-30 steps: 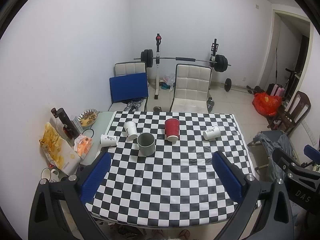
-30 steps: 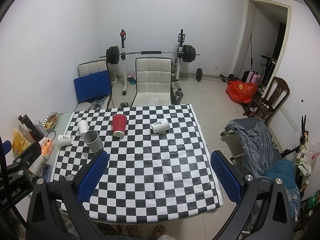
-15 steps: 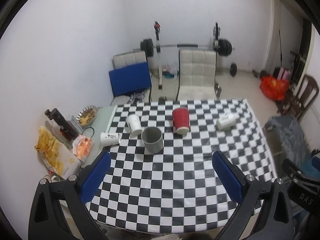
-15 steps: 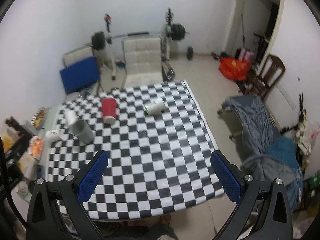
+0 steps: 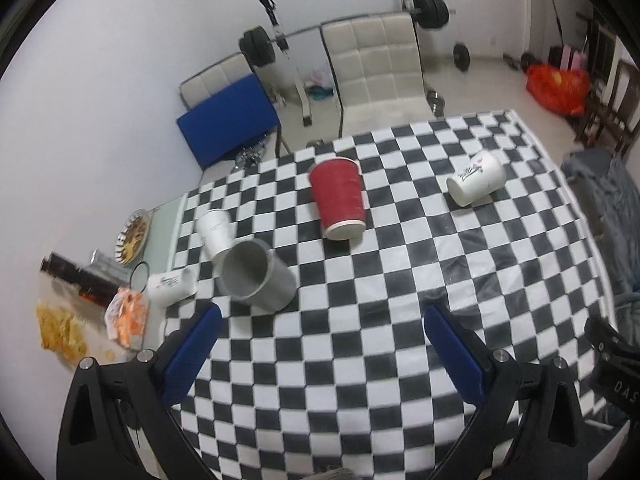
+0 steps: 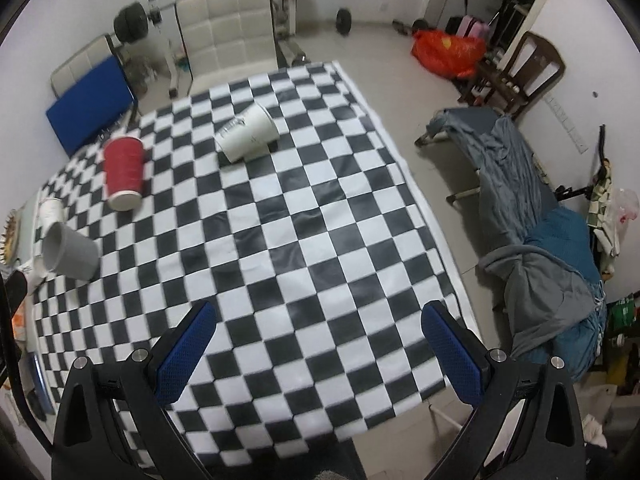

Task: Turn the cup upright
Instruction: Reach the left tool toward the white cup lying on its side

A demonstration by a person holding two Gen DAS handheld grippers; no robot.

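Note:
A checkered table (image 5: 380, 320) holds several cups. A red cup (image 5: 339, 198) stands upside down, also in the right wrist view (image 6: 123, 172). A white printed cup (image 5: 476, 178) lies on its side at the right, also seen in the right wrist view (image 6: 248, 132). A grey cup (image 5: 254, 274) stands upright, mouth open, also in the right wrist view (image 6: 70, 252). A white cup (image 5: 216, 230) stands upside down behind it, and another white cup (image 5: 172, 288) lies on its side at the left edge. My left gripper (image 5: 320, 340) and right gripper (image 6: 316, 336) are both open, empty, above the near table.
Snack bags (image 5: 60, 328), a bottle (image 5: 76, 280) and a dish (image 5: 132, 236) sit on a side surface left of the table. White chairs (image 5: 376, 64) and a barbell rack (image 5: 280, 40) stand behind. A cot with grey clothes (image 6: 532, 208) is to the right.
Both grippers have moved forward and tilted down toward the table, so the cups appear larger and closer. The cups have not moved. Both grippers stay open.

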